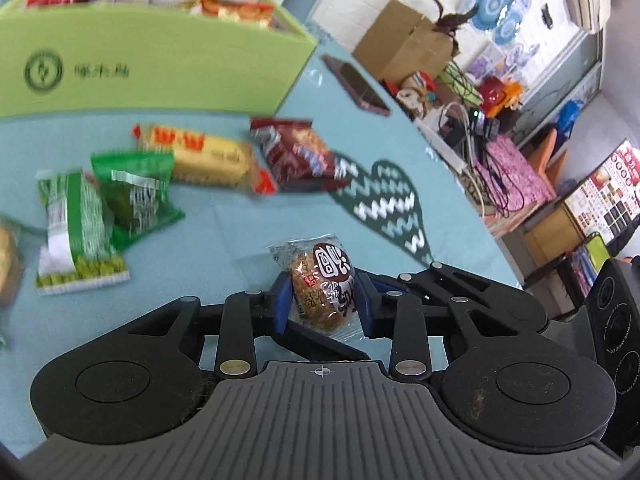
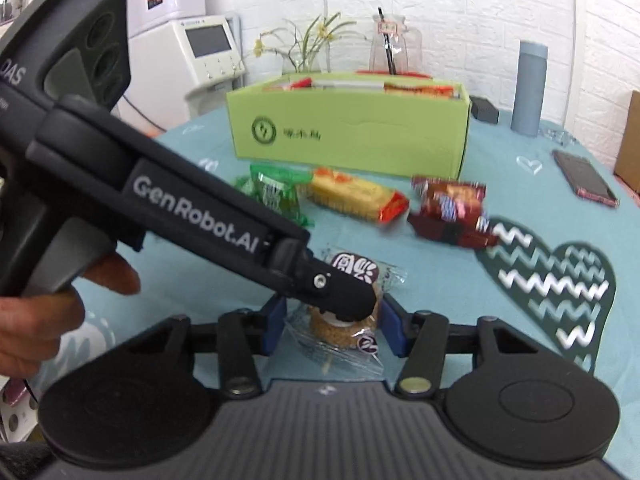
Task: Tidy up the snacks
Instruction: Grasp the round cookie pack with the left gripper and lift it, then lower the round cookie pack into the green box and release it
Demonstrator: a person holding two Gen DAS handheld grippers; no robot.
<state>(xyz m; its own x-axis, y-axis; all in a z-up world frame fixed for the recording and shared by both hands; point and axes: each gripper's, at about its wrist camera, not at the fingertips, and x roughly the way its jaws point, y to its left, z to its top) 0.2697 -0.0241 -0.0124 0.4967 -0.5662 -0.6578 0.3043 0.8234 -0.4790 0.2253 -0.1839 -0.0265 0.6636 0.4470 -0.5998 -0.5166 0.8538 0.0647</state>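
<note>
On the teal tabletop [image 2: 520, 148], before the green box [image 2: 348, 128], both our left tongs [image 1: 323, 304] and right tongs [image 2: 334, 326] pinch one light, crinkly-wrapped crisp cake [image 1: 322, 284], best gripped gently across its middle.

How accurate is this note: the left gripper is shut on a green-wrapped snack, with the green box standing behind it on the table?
One detail is wrong. The left gripper is shut on the clear-wrapped brown round cake, not a green-wrapped snack; the green packets lie loose on the table. The left wrist view shows it. The green box does stand behind.
</note>
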